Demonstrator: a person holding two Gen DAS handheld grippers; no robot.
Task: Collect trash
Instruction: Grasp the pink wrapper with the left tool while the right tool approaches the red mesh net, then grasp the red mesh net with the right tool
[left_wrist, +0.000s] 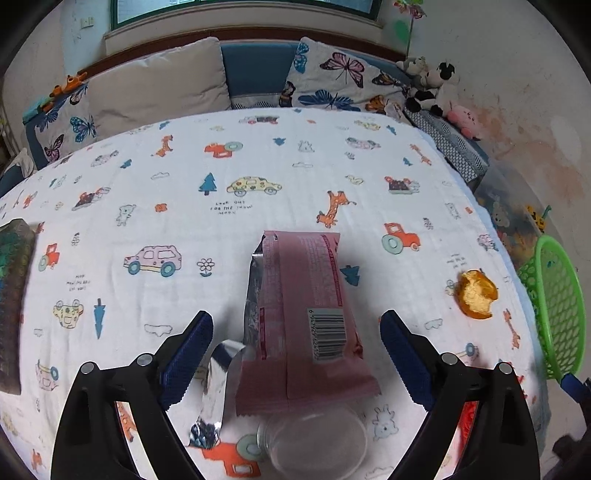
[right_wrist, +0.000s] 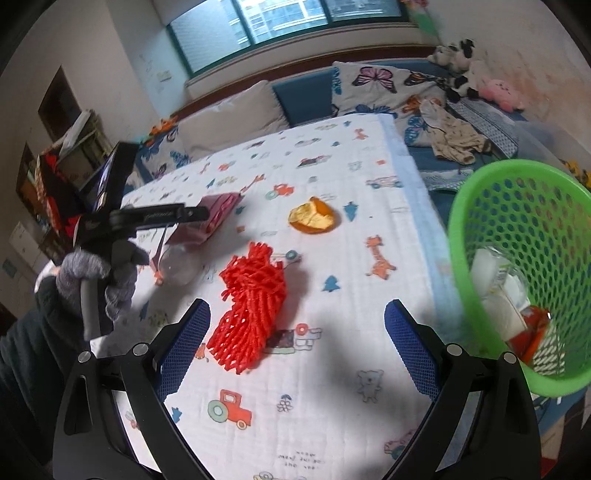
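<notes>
**Pink wrapper lined up between our left fingers**

The white cartoon-print cloth covered the table, sofa cushions beyond. Our left gripper stood spread wide and empty, the torn pink foil snack wrapper lying between its fingers, long axis running near to far. Our right gripper, also open and holding nothing, hovered near the red foam fruit net. The green plastic mesh basket waited off the right edge, with open cloth between.
</notes>
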